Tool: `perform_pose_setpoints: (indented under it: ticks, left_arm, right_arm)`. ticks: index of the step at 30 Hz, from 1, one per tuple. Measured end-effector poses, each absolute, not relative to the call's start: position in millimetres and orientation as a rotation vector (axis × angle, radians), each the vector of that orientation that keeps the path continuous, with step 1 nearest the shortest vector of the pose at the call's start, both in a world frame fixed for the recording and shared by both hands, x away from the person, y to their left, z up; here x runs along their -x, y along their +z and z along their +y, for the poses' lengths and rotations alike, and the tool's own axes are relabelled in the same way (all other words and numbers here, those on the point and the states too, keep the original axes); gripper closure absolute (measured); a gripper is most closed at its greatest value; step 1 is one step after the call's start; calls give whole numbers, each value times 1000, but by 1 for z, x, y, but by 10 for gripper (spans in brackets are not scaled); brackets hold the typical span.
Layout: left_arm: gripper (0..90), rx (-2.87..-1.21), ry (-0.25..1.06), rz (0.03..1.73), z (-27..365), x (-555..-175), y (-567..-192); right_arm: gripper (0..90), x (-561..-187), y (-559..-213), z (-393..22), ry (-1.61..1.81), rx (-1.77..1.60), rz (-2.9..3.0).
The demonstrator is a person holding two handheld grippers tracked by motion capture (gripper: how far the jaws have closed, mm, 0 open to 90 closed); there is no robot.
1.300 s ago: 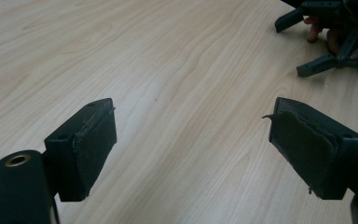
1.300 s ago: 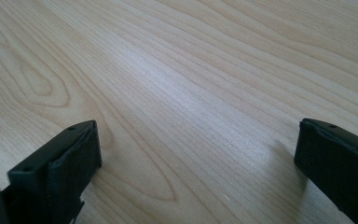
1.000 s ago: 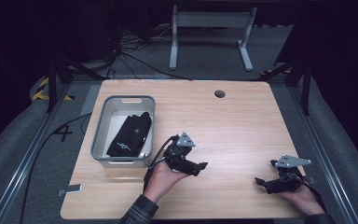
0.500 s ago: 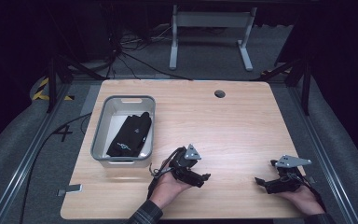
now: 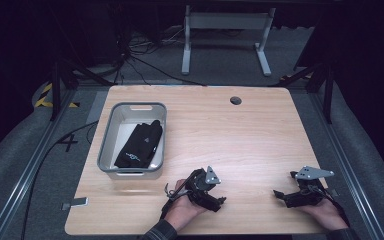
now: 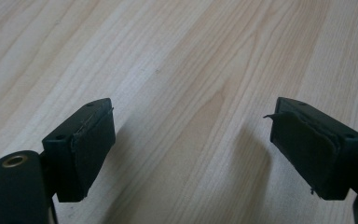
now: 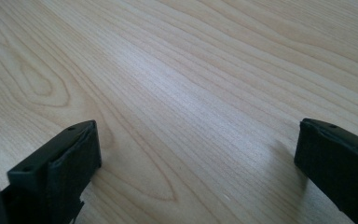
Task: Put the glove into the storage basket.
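Glove (image 5: 140, 144) is in the bin (image 5: 107, 142).
Both tongs, L (image 5: 219, 202) & R (image 5: 278, 193), wide open, holding nothing, low on worktop (image 5: 240, 135). Looks done.

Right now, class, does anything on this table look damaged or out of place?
Yes: on the left gripper, one pad has its top edge peeling away from the jaw. The black glove lies neatly in the grey bin.

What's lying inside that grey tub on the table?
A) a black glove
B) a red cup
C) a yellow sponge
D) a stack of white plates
A: in the high view a black glove with small white lettering lies inside the grey tub, and it has no cup, plates or sponge.
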State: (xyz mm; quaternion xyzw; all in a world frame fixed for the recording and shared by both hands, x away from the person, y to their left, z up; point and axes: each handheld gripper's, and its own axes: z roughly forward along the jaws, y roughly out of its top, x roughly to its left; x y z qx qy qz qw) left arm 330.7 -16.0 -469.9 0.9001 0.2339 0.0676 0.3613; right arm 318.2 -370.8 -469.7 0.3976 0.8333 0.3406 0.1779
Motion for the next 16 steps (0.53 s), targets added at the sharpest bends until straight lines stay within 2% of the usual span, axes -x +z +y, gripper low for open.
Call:
perform_pose_setpoints:
  ticks: [6, 16]
  left_arm:
    - [66, -2307, 208, 572, -16, -329, -475]
    - [33, -2315, 203, 567, -15, -329, -476]
  right_arm:
    - [7, -318, -470, -371, 963, -1124, 2357]
    - [6, -318, -470, -371, 963, -1124, 2357]
